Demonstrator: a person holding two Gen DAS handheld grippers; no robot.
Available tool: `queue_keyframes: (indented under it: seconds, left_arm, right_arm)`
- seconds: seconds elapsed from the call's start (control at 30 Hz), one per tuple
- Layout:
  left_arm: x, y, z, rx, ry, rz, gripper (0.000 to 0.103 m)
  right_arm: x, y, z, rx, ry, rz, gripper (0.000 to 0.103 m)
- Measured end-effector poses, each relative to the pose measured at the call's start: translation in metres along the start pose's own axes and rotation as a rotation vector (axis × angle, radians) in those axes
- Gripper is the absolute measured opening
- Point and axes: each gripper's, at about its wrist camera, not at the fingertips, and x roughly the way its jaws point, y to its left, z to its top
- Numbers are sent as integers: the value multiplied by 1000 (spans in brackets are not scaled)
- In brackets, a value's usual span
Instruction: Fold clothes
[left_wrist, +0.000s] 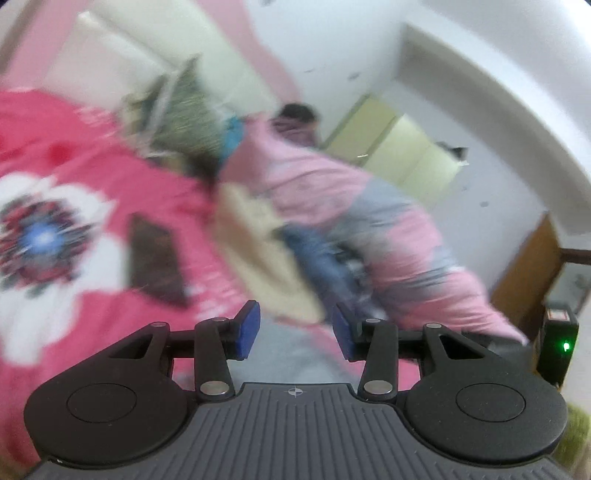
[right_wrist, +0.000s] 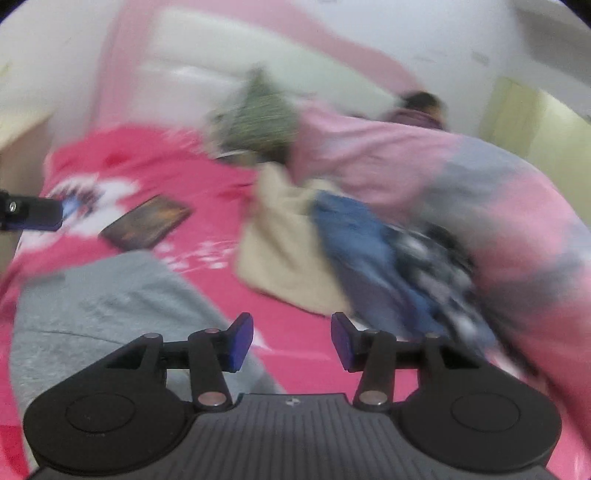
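A grey garment lies spread on the pink flowered bedsheet, at the lower left of the right wrist view. My right gripper hovers just right of it, open, with only sheet showing between its blue pads. In the left wrist view, my left gripper is open too, with a strip of the grey garment showing below the gap and nothing pinched. The left gripper's fingertip shows at the left edge of the right wrist view. Both views are blurred.
A heap of clothes lies ahead: a cream cloth, a blue garment and a black-and-white piece. A pink and grey blanket covers a person behind them. A dark flat tablet and a green pillow rest on the bed.
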Motion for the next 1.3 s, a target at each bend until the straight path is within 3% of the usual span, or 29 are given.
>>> queue_keyframes:
  seconds: [0.1, 0.23, 0.47, 0.67, 0.87, 0.9, 0.93, 0.97, 1.03, 1.3]
  left_arm:
    - [33, -29, -3, 48, 83, -40, 43]
    - [87, -47, -16, 81, 227, -10, 42]
    - [120, -22, -35, 85, 223, 144, 39]
    - [122, -23, -43, 147, 193, 162, 38]
    - [123, -21, -44, 147, 179, 155, 38]
    - [123, -21, -44, 146, 178, 154, 38]
    - [123, -21, -44, 146, 176, 153, 38]
    - [124, -21, -45, 148, 175, 153, 38]
    - [123, -21, -44, 145, 172, 151, 38]
    - [121, -19, -39, 99, 128, 151, 38]
  right_arm:
    - [-43, -42, -25, 130, -4, -68, 49]
    - [-78, -77, -65, 197, 46, -72, 42]
    - [-57, -86, -102, 59, 165, 51, 37]
    - [-8, -85, -119, -46, 270, 141, 37]
    - [-1, -88, -126, -8, 336, 186, 36]
    - [-2, -88, -126, -5, 346, 187, 34]
    - [-4, -83, -125, -26, 356, 186, 22]
    - [-7, -77, -125, -46, 365, 179, 11]
    - [-11, -62, -125, -133, 365, 126, 4]
    - [-36, -75, -97, -104, 251, -77, 3]
